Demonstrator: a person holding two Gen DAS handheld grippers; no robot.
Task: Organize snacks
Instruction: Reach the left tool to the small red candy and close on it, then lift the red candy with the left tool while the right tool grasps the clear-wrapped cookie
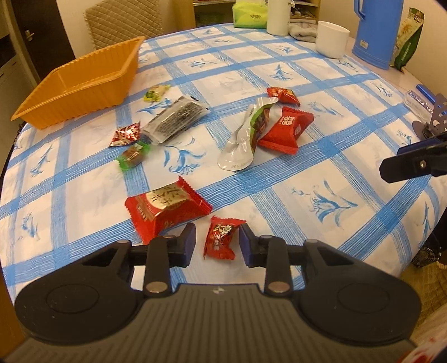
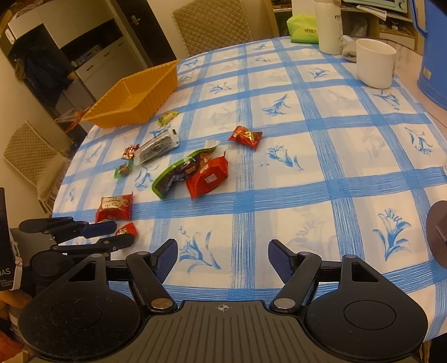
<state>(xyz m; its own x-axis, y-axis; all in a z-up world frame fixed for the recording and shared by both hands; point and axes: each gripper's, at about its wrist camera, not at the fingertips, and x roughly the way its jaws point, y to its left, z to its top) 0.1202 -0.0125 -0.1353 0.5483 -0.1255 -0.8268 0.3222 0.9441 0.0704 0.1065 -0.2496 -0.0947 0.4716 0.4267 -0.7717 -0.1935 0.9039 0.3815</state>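
Observation:
A small red candy (image 1: pixel 220 237) lies on the blue-checked tablecloth between the fingers of my left gripper (image 1: pixel 216 240). The right pad touches its wrapper and a gap shows at the left pad, so the jaws are narrow but open. A large red-and-gold packet (image 1: pixel 164 212) lies just beyond. Farther off are a red packet (image 1: pixel 285 131), a green-and-silver pouch (image 1: pixel 245 136), a black-and-clear packet (image 1: pixel 176 118) and several small candies. The orange basket (image 1: pixel 75 83) stands empty at the far left. My right gripper (image 2: pixel 223 257) hangs open over bare cloth, holding nothing.
A white mug (image 1: pixel 332 39), a blue jug (image 1: pixel 374 33), a white bottle (image 1: pixel 278 16) and a green tissue pack (image 1: pixel 250 14) stand at the table's far side. A quilted chair (image 1: pixel 123 22) is behind the basket. The round table's edge curves close on the left.

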